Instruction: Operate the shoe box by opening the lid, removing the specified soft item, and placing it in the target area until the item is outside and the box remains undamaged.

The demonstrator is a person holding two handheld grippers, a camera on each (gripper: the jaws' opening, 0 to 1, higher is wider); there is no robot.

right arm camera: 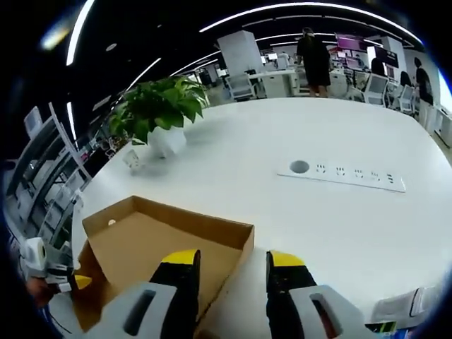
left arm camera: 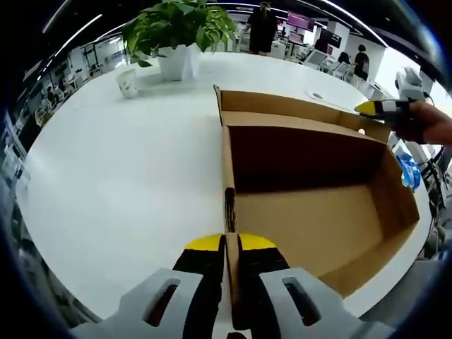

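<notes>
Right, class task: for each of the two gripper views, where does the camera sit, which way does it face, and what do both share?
Left gripper view: rides the left gripper, shut on the box wall, facing along it toward the plant; the right gripper and a hand enter from the right.
Right gripper view: rides the right gripper, jaws open astride the box edge, facing the table and power strip.
Shared: box, plant, table.

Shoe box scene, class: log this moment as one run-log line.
left hand-held gripper: shut on shoe box wall | right hand-held gripper: open, straddling box corner | lid: open | interior: bare cardboard
</notes>
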